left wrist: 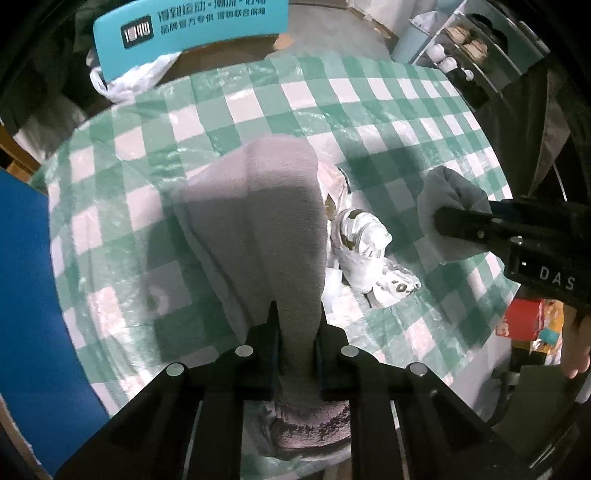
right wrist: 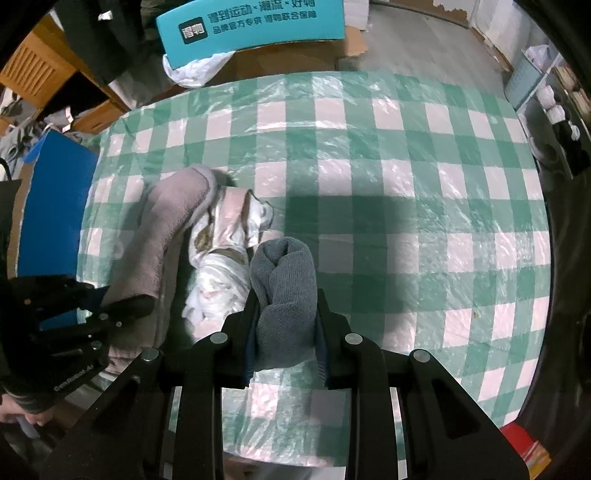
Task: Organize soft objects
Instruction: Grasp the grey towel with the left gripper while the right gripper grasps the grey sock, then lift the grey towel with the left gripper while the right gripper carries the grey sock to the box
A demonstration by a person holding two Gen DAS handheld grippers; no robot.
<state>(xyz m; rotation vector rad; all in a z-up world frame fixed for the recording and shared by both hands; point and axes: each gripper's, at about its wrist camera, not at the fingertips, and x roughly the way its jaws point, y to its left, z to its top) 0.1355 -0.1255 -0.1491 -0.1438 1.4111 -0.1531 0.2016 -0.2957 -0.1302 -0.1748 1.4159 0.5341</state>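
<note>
A mauve-grey towel (left wrist: pixel 258 206) hangs lifted in the left wrist view, and my left gripper (left wrist: pixel 297 325) is shut on its lower part. In the right wrist view the same towel (right wrist: pixel 166 221) trails down to the left gripper (right wrist: pixel 125 306). My right gripper (right wrist: pixel 286 306) is shut on a bunched blue-grey towel (right wrist: pixel 284 266). From the left wrist view that towel (left wrist: pixel 447 192) shows at the right gripper (left wrist: pixel 461 221). Between the two towels a crumpled white patterned cloth (left wrist: pixel 362 240) (right wrist: pixel 221 251) lies on the table.
The table (right wrist: pixel 406 184) wears a green-and-white checked cloth under clear plastic. Beyond its far edge stand a teal printed box (right wrist: pixel 251 29) and a white plastic bag (right wrist: pixel 195 70). A blue panel (right wrist: pixel 55 203) borders the left side. Shelves (left wrist: pixel 461 48) rise at the right.
</note>
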